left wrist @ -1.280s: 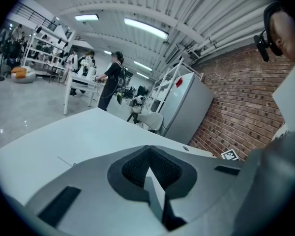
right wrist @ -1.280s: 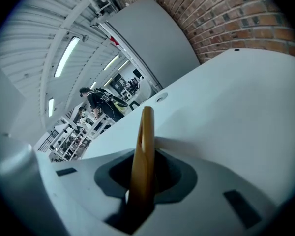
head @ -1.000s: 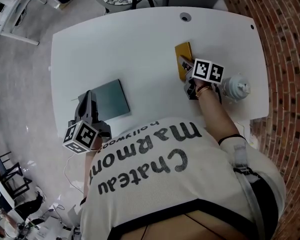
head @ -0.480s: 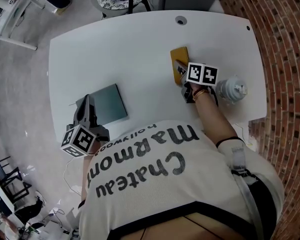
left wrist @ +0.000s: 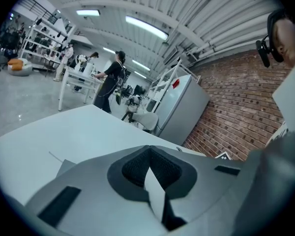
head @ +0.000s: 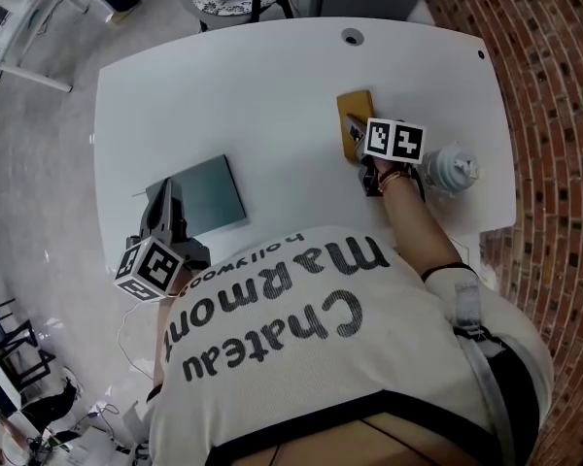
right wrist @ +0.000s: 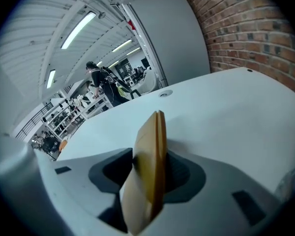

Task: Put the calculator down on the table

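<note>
Release step: right claw (head: 356,132) opening around flat yellow plastic calculator (head: 354,107) on white counter (head: 223,95); left claw (head: 169,194) together, empty. Next, withdraw cleanly.

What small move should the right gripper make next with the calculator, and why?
Probably let the right gripper finish opening, then draw it straight back. Its jaws are opening, a gap shows between one pad and the calculator, and in the head view the calculator seems to lie on the table.
</note>
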Demonstrator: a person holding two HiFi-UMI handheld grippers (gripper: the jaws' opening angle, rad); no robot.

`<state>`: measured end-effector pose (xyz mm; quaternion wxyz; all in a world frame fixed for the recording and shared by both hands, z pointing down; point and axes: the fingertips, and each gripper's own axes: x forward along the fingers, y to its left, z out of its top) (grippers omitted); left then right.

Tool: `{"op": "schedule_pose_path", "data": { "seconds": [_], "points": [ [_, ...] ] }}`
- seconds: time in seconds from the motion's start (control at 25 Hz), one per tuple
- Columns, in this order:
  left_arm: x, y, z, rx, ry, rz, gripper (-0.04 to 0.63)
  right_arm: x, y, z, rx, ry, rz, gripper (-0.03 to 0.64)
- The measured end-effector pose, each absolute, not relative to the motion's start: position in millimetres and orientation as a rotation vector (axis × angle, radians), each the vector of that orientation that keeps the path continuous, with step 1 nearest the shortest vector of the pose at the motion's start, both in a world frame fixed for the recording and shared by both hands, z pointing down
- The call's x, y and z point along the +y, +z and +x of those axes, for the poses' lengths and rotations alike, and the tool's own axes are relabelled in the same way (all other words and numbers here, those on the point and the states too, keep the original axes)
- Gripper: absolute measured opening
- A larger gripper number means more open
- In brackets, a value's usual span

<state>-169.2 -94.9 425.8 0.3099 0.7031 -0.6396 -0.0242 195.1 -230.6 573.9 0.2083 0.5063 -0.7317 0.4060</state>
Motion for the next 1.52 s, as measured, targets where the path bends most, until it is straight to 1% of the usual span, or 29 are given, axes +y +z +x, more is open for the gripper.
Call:
{"op": "schedule_pose_path", "data": {
  "seconds": [0.16,0.6,0.96,1.44,1.52],
  "points": [
    [-93,427,-172,-1.689,-0.080,1.855,0.002,-234,575,203,-2.006,1.123,1.450,0.227],
    [-93,422,-172,-1.678,-0.110,1.871,0.002,-236,575,223,-1.947,1.110,1.556,0.238],
    [-94,418,-166,-1.664,-0.117,1.894,0.002,-230,577,247,-1.897,1.135,1.640,0.272],
    [-91,419,-166,-1.655,-0.119,1.901,0.002,-226,576,256,-1.870,1.119,1.682,0.259],
    [-90,419,-167,-1.657,-0.118,1.901,0.002,-226,576,257,-1.863,1.118,1.694,0.270]
  ]
}}
